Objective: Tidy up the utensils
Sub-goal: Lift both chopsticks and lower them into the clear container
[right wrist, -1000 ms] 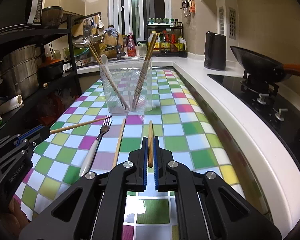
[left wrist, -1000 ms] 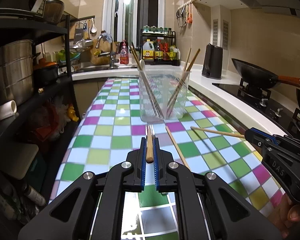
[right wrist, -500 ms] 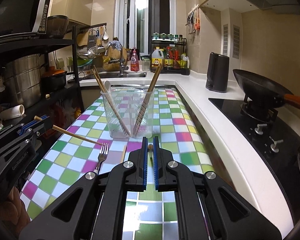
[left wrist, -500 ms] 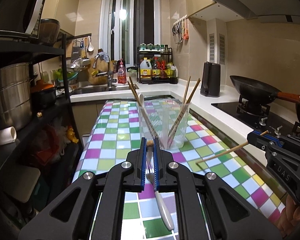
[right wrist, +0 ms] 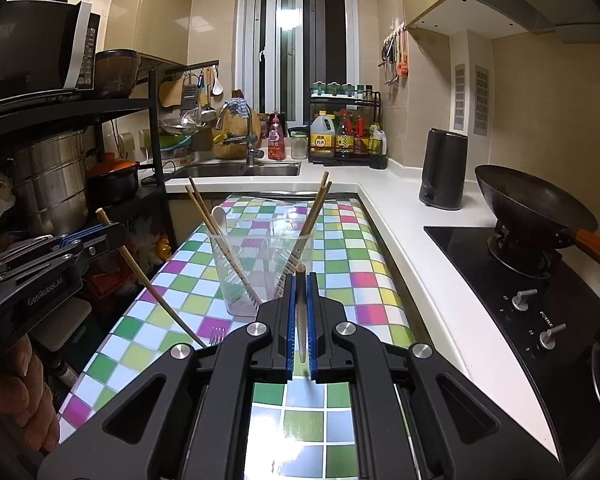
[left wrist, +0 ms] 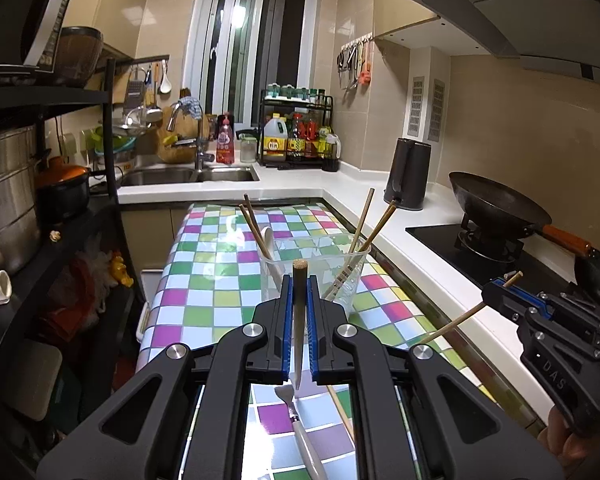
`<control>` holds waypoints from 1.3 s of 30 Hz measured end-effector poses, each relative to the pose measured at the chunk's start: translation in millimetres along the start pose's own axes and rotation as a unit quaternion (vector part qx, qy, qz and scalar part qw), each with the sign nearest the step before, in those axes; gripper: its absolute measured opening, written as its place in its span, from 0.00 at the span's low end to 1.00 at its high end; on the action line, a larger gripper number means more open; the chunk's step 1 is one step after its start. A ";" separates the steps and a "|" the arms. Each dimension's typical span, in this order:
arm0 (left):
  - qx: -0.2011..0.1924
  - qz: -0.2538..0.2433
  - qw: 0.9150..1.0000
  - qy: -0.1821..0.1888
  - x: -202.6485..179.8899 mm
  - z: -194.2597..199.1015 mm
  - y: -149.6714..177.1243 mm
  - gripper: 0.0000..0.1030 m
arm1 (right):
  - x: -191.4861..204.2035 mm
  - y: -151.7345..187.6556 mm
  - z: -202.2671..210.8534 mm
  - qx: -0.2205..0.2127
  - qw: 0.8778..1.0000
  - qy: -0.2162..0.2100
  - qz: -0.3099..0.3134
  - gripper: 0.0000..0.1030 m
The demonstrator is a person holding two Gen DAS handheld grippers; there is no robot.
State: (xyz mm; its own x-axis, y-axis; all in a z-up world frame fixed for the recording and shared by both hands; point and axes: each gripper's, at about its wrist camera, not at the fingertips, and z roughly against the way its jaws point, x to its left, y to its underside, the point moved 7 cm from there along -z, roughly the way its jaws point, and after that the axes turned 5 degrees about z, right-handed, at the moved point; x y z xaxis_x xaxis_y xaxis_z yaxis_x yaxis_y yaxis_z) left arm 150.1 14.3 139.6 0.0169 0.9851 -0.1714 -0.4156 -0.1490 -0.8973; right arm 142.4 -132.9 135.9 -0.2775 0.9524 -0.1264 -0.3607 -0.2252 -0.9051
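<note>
A clear plastic cup [left wrist: 312, 276] [right wrist: 262, 272] stands on the checkered table, holding several chopsticks and a white spoon. My left gripper [left wrist: 300, 292] is shut on a wooden chopstick [left wrist: 299, 320], held upright and lifted above the table, short of the cup. My right gripper [right wrist: 300, 296] is shut on another chopstick [right wrist: 301, 320], also tilted up, just before the cup. The right gripper shows at the right of the left wrist view [left wrist: 500, 292]; the left one shows at the left of the right wrist view [right wrist: 112, 232]. A white-handled fork [left wrist: 304, 436] and a loose chopstick [left wrist: 342, 412] lie on the table beneath.
The checkered tablecloth [right wrist: 340, 240] covers a narrow table. A black shelf rack with pots [right wrist: 52, 192] stands on the left. A white counter with a kettle [right wrist: 442, 170], hob and wok [right wrist: 528, 208] runs along the right. A sink [right wrist: 240, 168] is at the back.
Both grippers have lifted their chopsticks off the table and tipped them from lying flat to steeply upright. Both have risen; the cup now sits lower in each view.
</note>
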 end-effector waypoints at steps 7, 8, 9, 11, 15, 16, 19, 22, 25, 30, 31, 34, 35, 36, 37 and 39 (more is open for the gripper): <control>0.035 0.005 0.999 -0.010 -2.0 -3.9 -10.2 0.06 | 3.8 -15.7 -3.3 0.019 1.000 -0.013 -0.005 0.05; 0.037 0.005 0.999 -0.011 -2.7 -3.3 -11.3 0.06 | 3.3 -18.4 -3.4 0.020 1.000 -0.013 -0.007 0.05; 0.038 0.005 0.999 -0.011 -3.2 -2.7 -12.9 0.06 | 2.9 -21.1 -3.6 0.021 1.000 -0.014 -0.008 0.05; 0.043 0.005 0.999 -0.008 -3.2 -2.0 -16.9 0.06 | 2.0 -28.7 -4.6 0.027 0.999 -0.019 -0.009 0.05; 0.054 0.004 0.999 0.003 -0.8 -1.4 -30.2 0.06 | -0.2 -54.7 -2.0 0.022 0.999 -0.028 -0.003 0.05; 0.057 0.005 0.998 0.007 0.6 -1.5 -35.9 0.06 | -0.1 -61.2 -1.4 0.020 0.999 -0.030 -0.002 0.05; 0.062 0.011 0.998 0.021 4.0 -2.5 -53.5 0.06 | -1.4 -84.4 -0.6 0.011 0.999 -0.043 -0.005 0.05; 0.067 0.017 0.997 0.032 8.0 -6.1 -71.6 0.06 | -1.9 -106.9 -2.2 0.000 0.999 -0.051 -0.007 0.05; 0.067 0.017 0.997 0.038 8.4 -10.6 -89.0 0.06 | -2.5 -127.2 -5.8 -0.010 0.998 -0.057 -0.010 0.05; 0.053 0.012 0.997 0.048 2.6 -17.4 -120.4 0.06 | -1.5 -159.6 -15.4 -0.029 0.998 -0.056 -0.011 0.05; 0.049 0.013 0.997 0.050 1.2 -19.0 -127.8 0.06 | -1.2 -166.8 -18.5 -0.033 0.998 -0.054 -0.009 0.05; 0.034 0.011 0.998 0.051 -2.8 -25.1 -146.2 0.06 | -2.2 -181.1 -27.3 -0.041 0.998 -0.051 -0.009 0.05; 0.030 0.010 0.998 0.051 -3.7 -28.7 -151.7 0.06 | -3.0 -185.6 -30.4 -0.046 0.998 -0.047 -0.008 0.05; 0.028 0.010 0.998 0.052 -4.4 -32.9 -156.0 0.06 | -4.3 -188.8 -33.2 -0.052 0.998 -0.044 -0.008 0.05; 0.026 0.014 0.998 0.053 -4.7 -36.8 -158.4 0.06 | -6.2 -191.5 -36.8 -0.061 0.997 -0.038 -0.009 0.05; 0.025 0.020 0.998 0.055 -5.3 -48.2 -161.9 0.06 | -10.0 -190.5 -49.4 -0.060 0.998 -0.033 -0.016 0.05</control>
State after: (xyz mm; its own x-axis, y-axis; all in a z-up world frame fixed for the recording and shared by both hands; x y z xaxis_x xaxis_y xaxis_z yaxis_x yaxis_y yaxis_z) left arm 261.2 29.0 266.2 0.0991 0.9626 -0.2523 -0.4619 -0.1800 -0.8685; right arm 257.8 -89.3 289.6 -0.3270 0.9422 -0.0724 -0.2632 -0.1644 -0.9506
